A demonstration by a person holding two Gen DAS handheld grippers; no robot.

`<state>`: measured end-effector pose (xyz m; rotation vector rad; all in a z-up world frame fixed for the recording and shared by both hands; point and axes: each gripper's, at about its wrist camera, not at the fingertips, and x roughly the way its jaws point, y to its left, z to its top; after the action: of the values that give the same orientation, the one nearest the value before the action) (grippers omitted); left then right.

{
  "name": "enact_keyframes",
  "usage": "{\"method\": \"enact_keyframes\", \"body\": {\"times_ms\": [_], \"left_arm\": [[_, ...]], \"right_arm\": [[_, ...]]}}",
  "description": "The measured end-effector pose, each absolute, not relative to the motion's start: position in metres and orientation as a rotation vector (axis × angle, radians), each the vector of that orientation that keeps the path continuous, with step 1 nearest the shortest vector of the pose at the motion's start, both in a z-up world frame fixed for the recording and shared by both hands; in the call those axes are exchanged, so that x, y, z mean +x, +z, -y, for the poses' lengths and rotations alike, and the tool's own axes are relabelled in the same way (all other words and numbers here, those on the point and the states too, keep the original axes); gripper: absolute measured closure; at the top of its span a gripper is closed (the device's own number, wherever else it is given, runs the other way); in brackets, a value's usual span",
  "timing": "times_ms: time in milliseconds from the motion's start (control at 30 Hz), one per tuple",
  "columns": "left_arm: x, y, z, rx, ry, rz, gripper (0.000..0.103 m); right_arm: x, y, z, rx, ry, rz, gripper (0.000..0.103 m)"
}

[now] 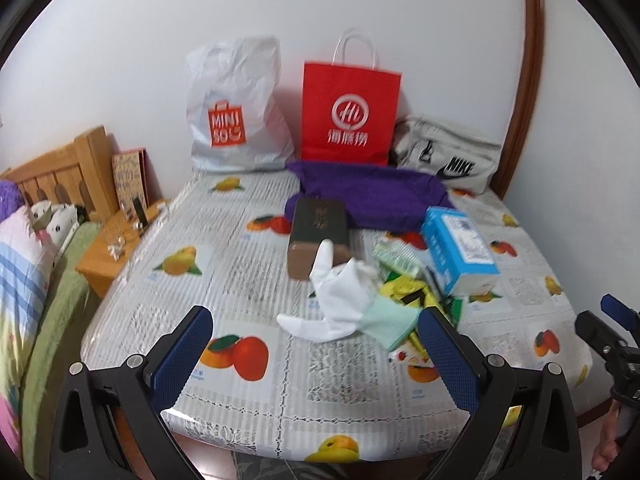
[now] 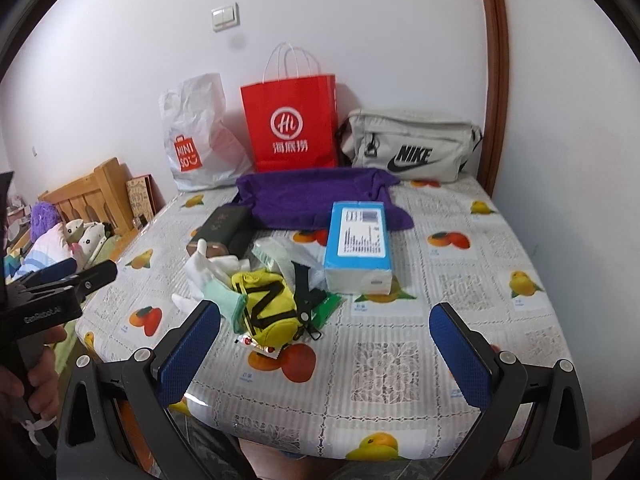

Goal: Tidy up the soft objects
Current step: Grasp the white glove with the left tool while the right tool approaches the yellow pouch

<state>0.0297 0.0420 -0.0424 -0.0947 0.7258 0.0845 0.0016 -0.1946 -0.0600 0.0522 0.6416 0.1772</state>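
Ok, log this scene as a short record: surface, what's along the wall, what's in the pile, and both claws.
surface: table with fruit-print cover
along wall: Miniso bag, red paper bag, Nike bag
boxes: dark box, blue box
cloth: purple towel
pile: white socks, yellow pouch
left claw: open, empty
right claw: open, empty

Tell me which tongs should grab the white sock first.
Probably the left tongs: open, and the white fabric sock lies just ahead between their tips. From the right tongs, also open, the sock sits off left behind the yellow fabric pouch.
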Motion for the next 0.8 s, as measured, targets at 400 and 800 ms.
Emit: {"method": "enact_keyframes", "body": {"times_ms": [400,800], "left_arm": [[0.073,-0.097,-0.044,-0.149,-0.005,-0.833,0.0],[0.112,-0.137,-0.032,-0.139,-0.095,-0.897,0.0]], "right_arm": [[0.047,-0.109,0.186,0.063,0.227,-0.764,0.0],[0.076,-0.146,0.18,0.039,0.261,-0.837,0.0]]}}
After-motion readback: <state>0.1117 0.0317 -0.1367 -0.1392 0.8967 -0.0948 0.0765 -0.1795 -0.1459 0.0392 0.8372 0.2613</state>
